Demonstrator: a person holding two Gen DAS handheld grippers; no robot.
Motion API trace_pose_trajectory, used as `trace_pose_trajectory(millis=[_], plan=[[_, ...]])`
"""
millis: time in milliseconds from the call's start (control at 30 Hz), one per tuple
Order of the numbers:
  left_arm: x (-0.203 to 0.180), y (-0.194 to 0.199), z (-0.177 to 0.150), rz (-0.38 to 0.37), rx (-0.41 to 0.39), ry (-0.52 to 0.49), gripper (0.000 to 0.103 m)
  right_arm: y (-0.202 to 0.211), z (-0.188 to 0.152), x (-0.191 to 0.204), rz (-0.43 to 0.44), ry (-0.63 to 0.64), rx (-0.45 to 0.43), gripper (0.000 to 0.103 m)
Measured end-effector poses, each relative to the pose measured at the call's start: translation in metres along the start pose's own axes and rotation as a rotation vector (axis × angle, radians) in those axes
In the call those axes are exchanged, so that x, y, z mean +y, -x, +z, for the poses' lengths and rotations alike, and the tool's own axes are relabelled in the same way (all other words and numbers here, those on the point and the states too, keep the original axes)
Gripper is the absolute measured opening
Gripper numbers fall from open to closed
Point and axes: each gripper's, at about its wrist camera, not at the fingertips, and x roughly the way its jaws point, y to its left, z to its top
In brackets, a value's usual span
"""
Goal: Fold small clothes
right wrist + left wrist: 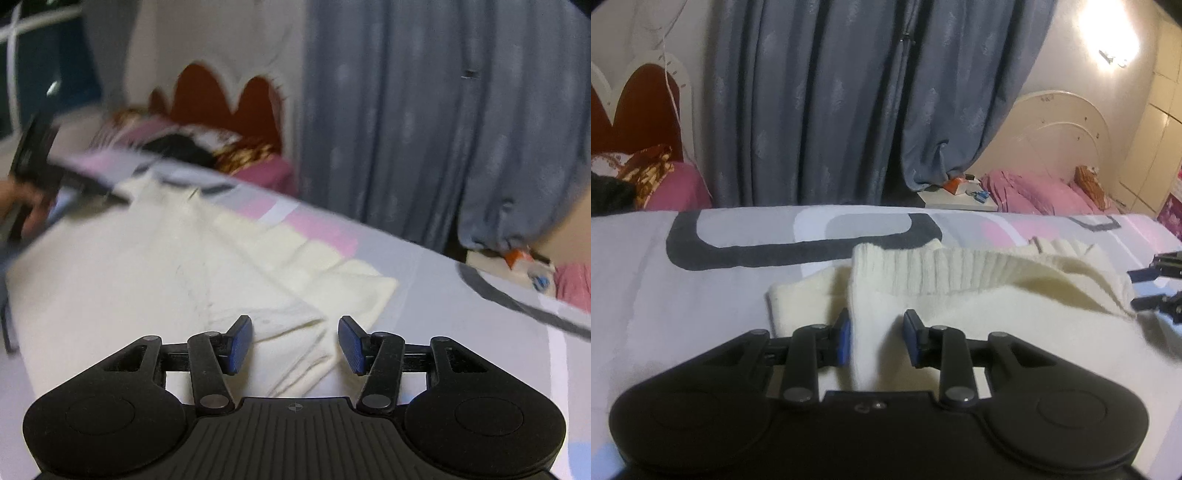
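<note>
I have a cream knitted sweater lying on the bed's grey, white and pink patterned sheet. In the left wrist view its ribbed edge runs roughly left to right across the picture, so the garment's long axis lies crosswise to my left tool and stretches off toward the right edge. In the right wrist view the same sweater runs diagonally from the far upper left down toward my near fingers, with a folded corner pointing right.

My left gripper has a raised fold of the knit standing between its blue pads. The fold fills most of the gap and seems to touch both pads, though I cannot tell how firmly it is pinched.

My right gripper stands parted, and a layered hem of the sweater lies between the pads without either pad pressing it. That view is blurred. The other gripper shows in each view: the right one at the sweater's right end, the left one at the upper left with a hand on it.

Blue-grey curtains hang behind the bed.
</note>
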Motion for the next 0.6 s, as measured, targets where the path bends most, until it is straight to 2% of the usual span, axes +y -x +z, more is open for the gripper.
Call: trace_pose_trajectory(millis=[67,133,167,233,333,433,533,600], plan=[[-0.001,-0.004,0.002,0.018,0.009,0.016,0.030,-0.008,0.004,0.002,-0.025,0.015,-0.014,0.052],[0.000,-0.003,0.004,0.036,0.005,0.029,0.030,-0.001,0.003,-0.013,-0.135,-0.102,-0.091,0.052],[0.000,-0.002,0.004,0.032,0.001,0.037,0.029,0.002,0.005,-0.023,-0.157,-0.183,-0.103,0.052],[0.003,0.000,0.003,0.020,-0.002,0.055,0.028,0.010,0.002,-0.029,-0.085,-0.236,-0.145,0.052],[0.005,0.000,0.001,0.011,0.002,0.065,0.029,0.009,0.000,-0.014,0.040,-0.142,-0.092,0.052],[0.010,-0.001,-0.001,-0.001,0.002,0.088,0.030,0.001,-0.002,0.005,0.042,-0.014,-0.012,0.052],[0.010,-0.002,0.000,0.001,0.003,0.087,0.030,-0.010,-0.002,0.023,-0.028,0.139,0.020,0.052],[0.008,-0.002,0.002,0.007,0.001,0.088,0.031,-0.020,0.002,0.024,-0.151,0.174,-0.018,0.052]])
